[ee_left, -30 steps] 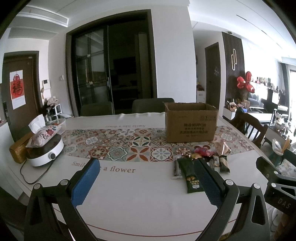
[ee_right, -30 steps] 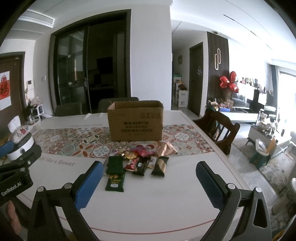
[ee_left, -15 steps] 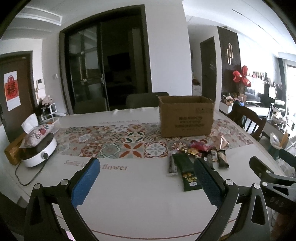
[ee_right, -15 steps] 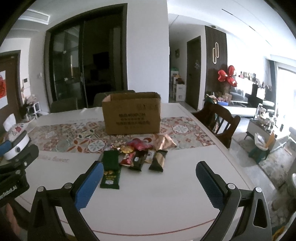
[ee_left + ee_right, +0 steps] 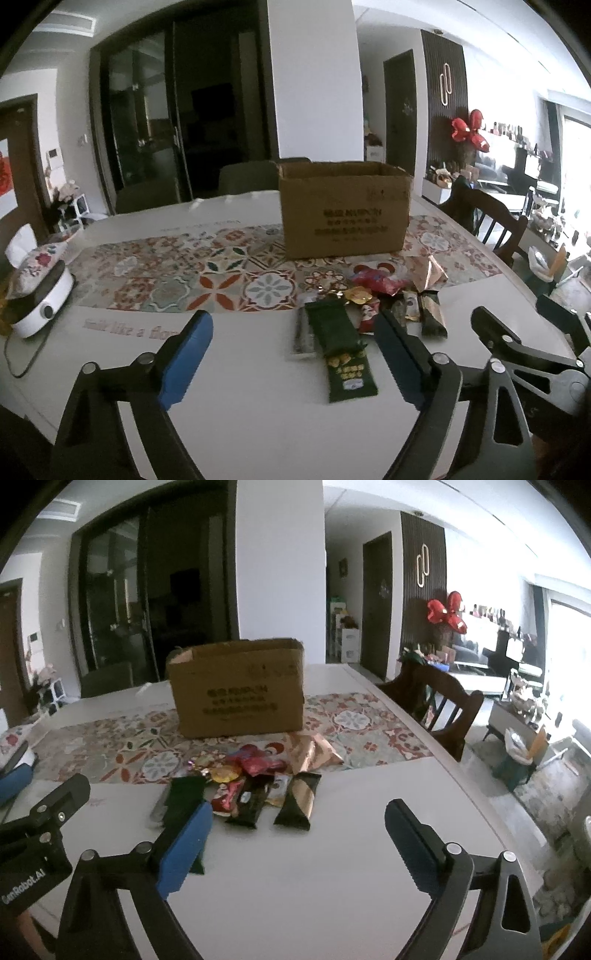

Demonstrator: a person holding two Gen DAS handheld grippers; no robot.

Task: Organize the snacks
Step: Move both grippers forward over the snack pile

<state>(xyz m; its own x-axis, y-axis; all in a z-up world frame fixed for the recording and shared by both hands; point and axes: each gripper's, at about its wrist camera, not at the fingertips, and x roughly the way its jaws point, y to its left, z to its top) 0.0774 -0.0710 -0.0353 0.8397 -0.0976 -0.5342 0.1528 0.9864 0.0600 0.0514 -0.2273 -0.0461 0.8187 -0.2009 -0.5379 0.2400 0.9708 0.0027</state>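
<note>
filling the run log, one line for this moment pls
left gripper: open | right gripper: open | snacks: on table | box: behind snacks

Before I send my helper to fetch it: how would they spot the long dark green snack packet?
Find the open cardboard box on the patterned table runner; a heap of snacks lies on the table just in front of it. The long dark green packet lies at the heap's left, reaching nearest the grippers, with yellow print at its near end.
</note>
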